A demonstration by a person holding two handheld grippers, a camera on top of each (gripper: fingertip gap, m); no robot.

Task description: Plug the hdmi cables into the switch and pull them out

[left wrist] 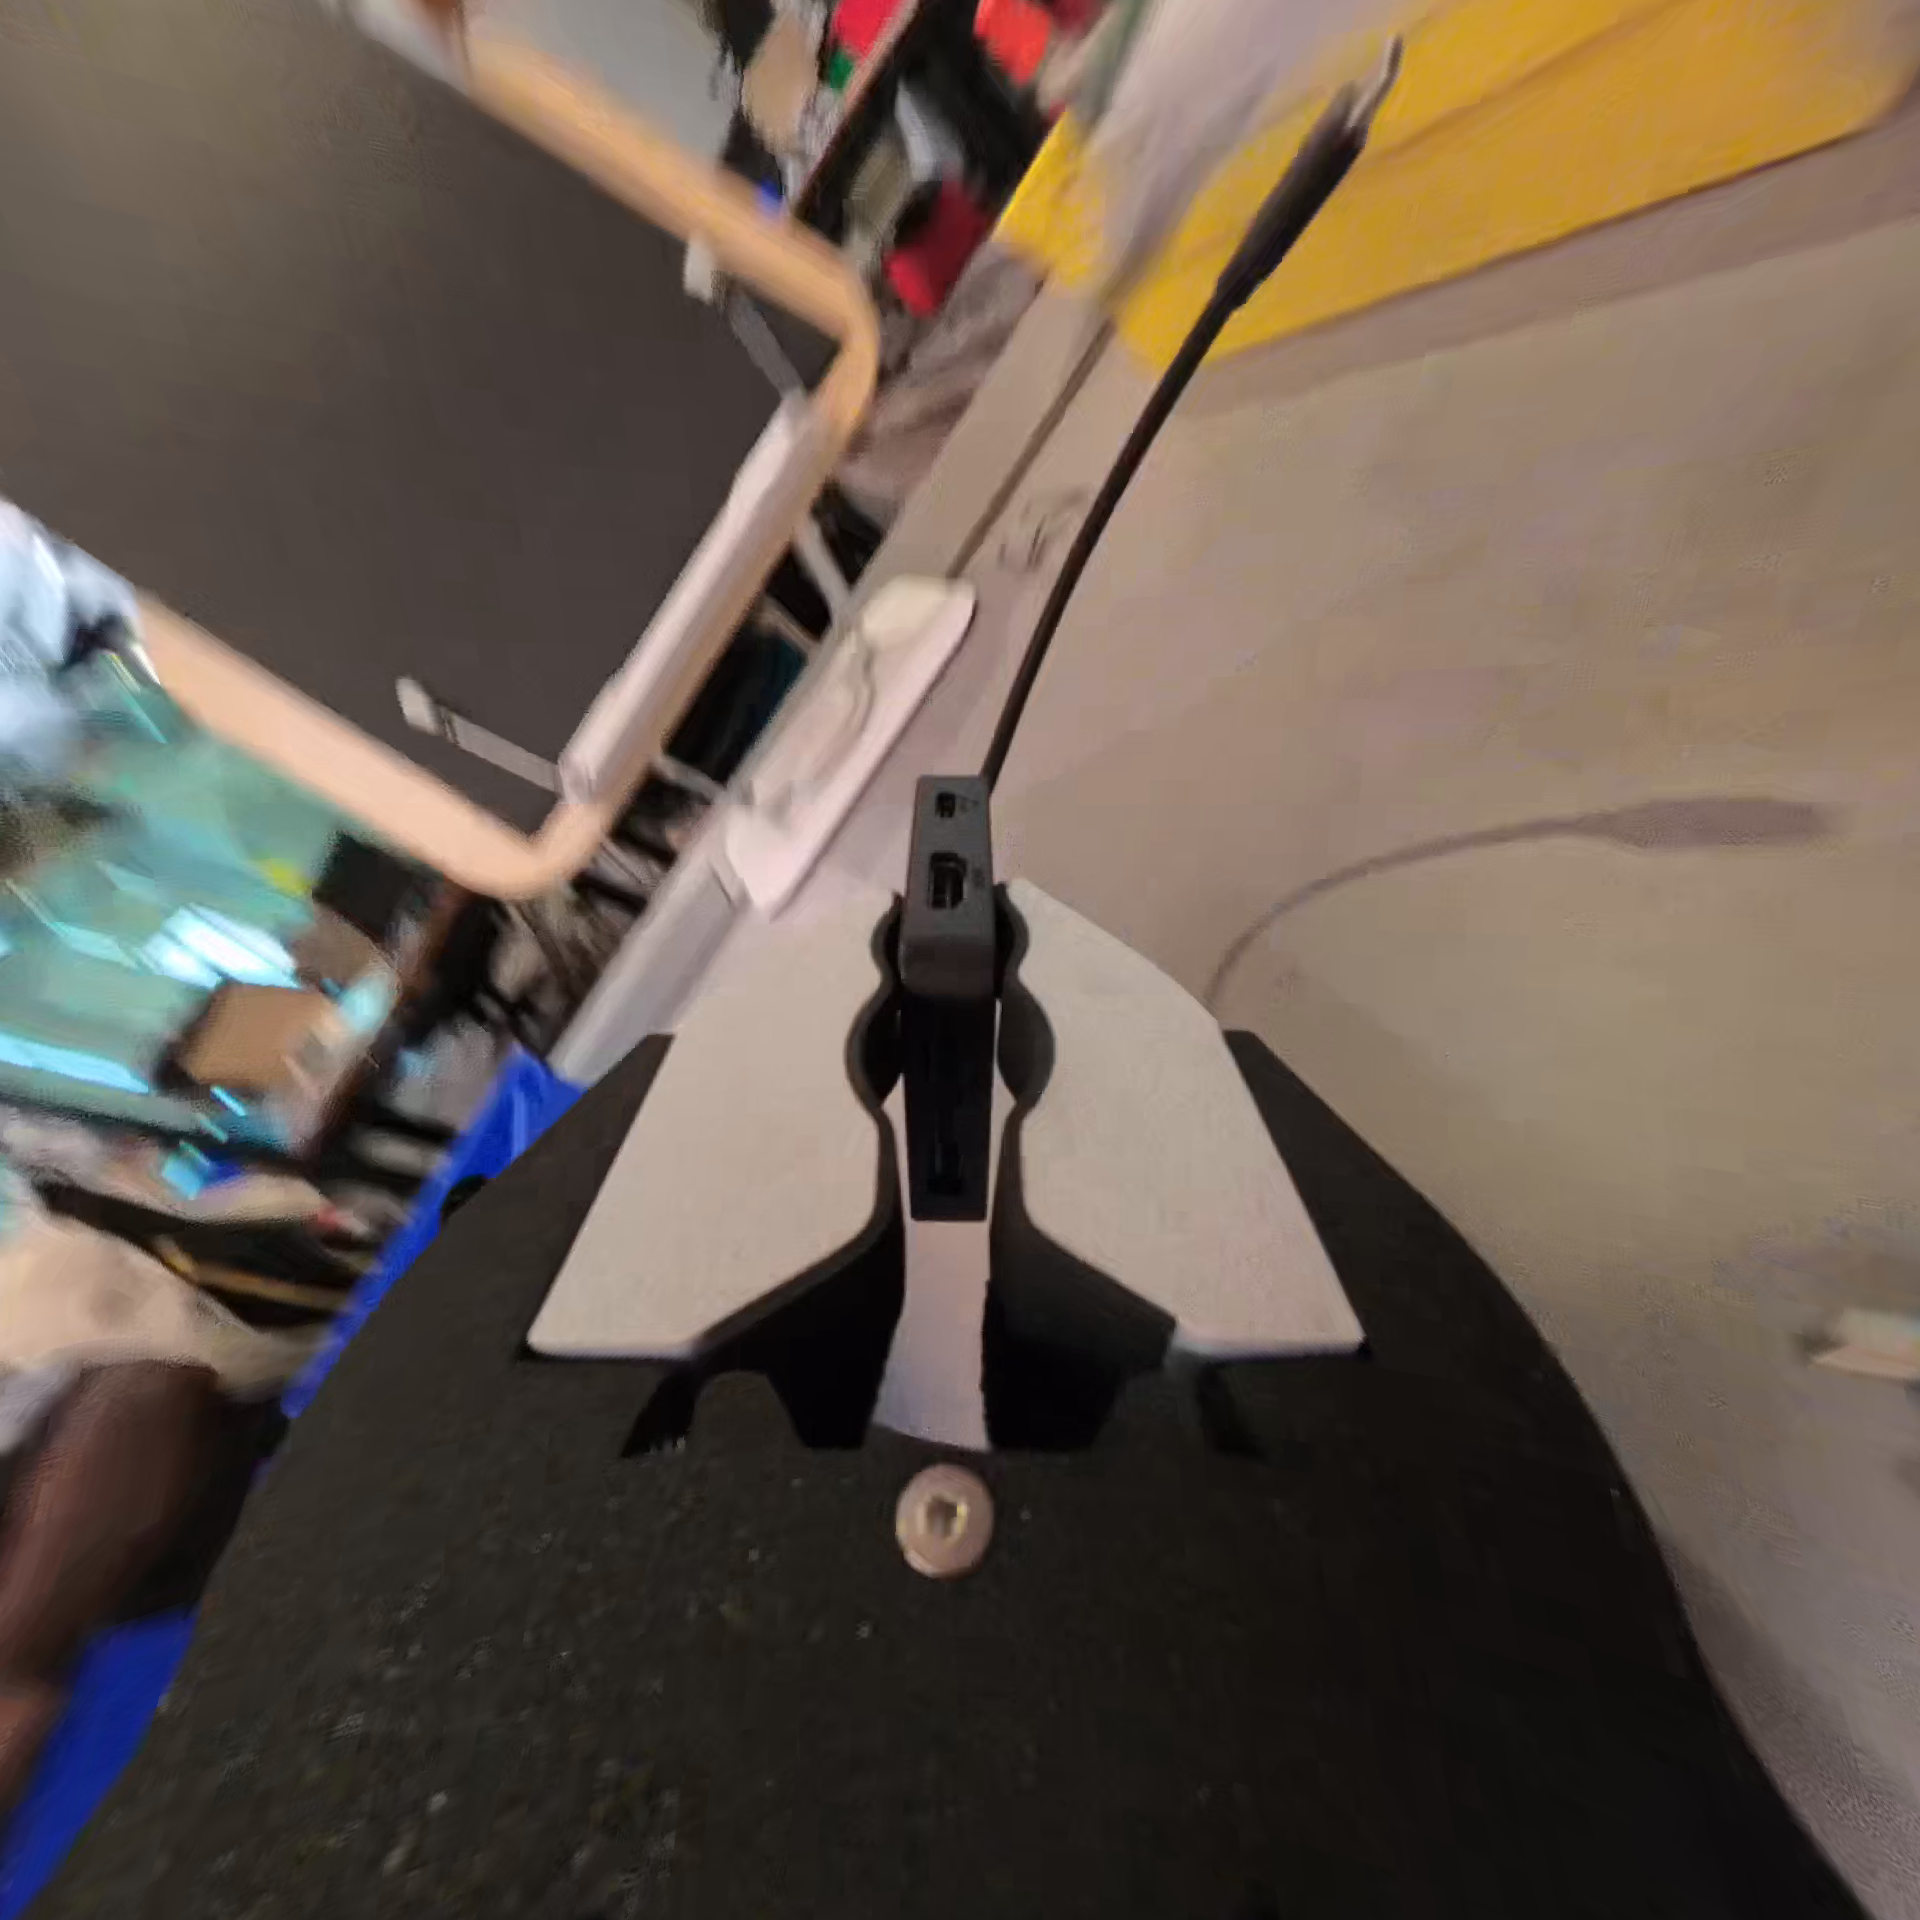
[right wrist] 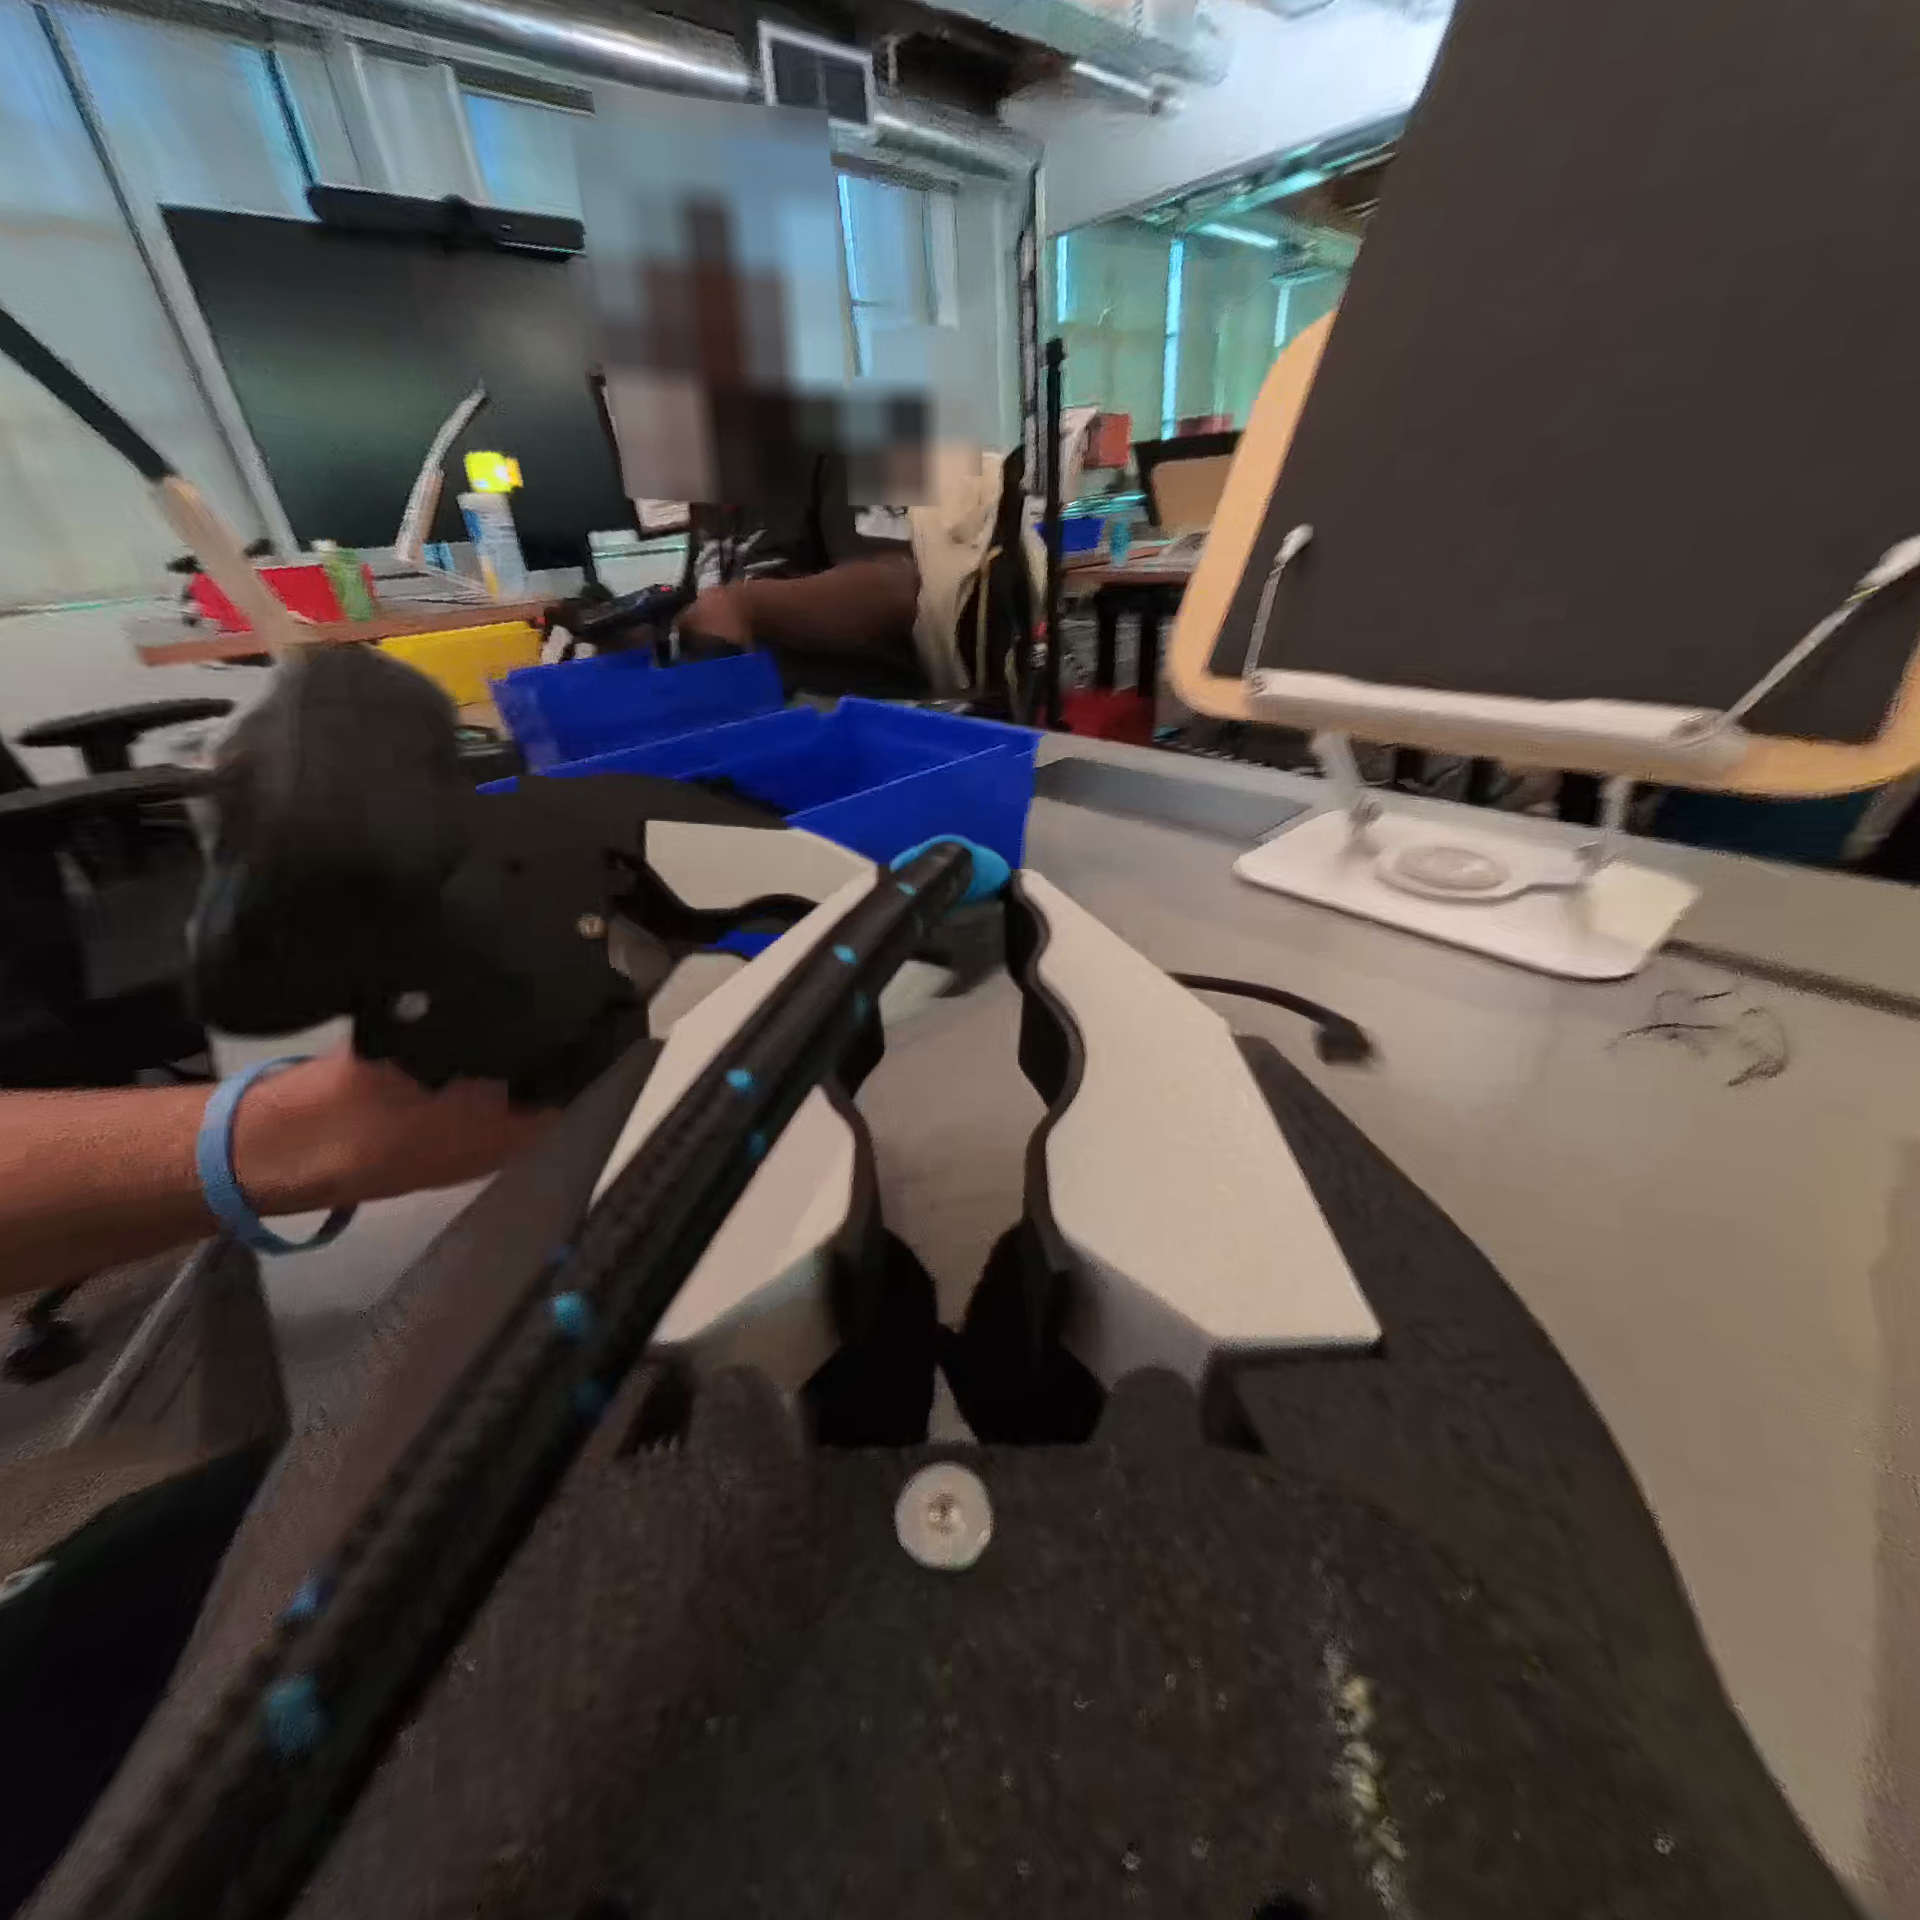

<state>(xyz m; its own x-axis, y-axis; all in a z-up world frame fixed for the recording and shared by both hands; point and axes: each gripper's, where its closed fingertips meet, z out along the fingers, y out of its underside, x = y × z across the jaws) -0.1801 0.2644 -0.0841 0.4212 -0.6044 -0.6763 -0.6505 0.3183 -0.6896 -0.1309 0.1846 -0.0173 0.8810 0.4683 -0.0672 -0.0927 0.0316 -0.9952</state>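
In the left wrist view my left gripper (left wrist: 948, 914) is shut on the HDMI switch (left wrist: 945, 935), a thin black box held edge-on with its ports facing me. A thin black cable (left wrist: 1101, 520) runs from the switch's far end up to a loose plug at the top right. In the right wrist view my right gripper (right wrist: 956, 914) is shut on the plug end of a black braided HDMI cable (right wrist: 727, 1091) with blue flecks, which trails back over the left finger. The left gripper (right wrist: 790, 914), held by a hand, sits just left of the plug's tip. The switch is hidden there.
A grey table (right wrist: 1558, 1195) carries a black wood-framed board on a white stand (right wrist: 1455, 894) at the right, blue bins (right wrist: 883, 769) behind the grippers, and another black cable end (right wrist: 1335, 1039). A person sits behind the bins. A yellow object (left wrist: 1455, 187) lies far off.
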